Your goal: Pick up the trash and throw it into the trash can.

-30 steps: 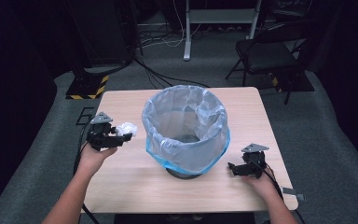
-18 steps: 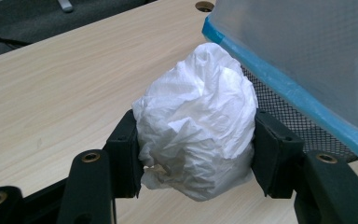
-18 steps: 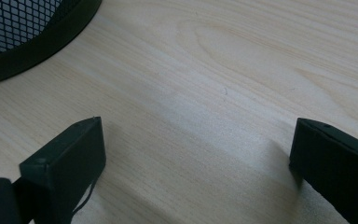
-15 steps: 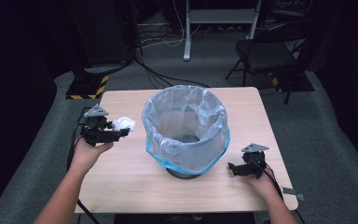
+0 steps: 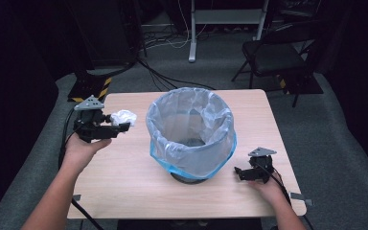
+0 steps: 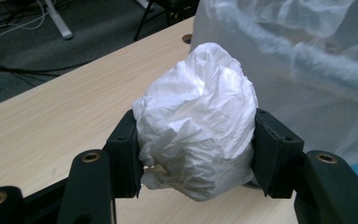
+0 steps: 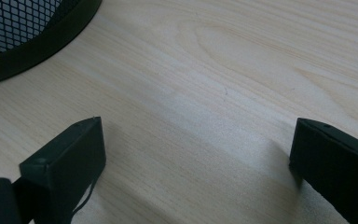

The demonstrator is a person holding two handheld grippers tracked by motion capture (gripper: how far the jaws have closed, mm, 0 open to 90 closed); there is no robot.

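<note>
Two black jaws of the left gripper pinch a crumpled white paper ball from both sides, one pad on each flank of it. In the left gripper view the ball bulges above and below the pads, and the wood of the worktop lies behind and under it. The ball does not touch the wood in this view. Just to the right of the ball stands the translucent liner bag of the bin, near but apart from the paper.

In the high view the left gripper is held over the left part of the worktop, with the paper ball at its tip, pointing toward the bin. The ball is beside the bin's left wall, outside it, around the height of the rim. The left hand holds the gripper body from below, and a cable hangs from it over the left edge.

On the other side, the jaws of the right gripper are spread wide with only bare wood between them. They are low over the worktop. At the upper left of the right gripper view is the black mesh base of the bin. In the high view the right gripper is just beside the bin's foot at the near right. The bin stands upright in the middle of the worktop, and its liner has a blue edge folded over the rim.
</note>
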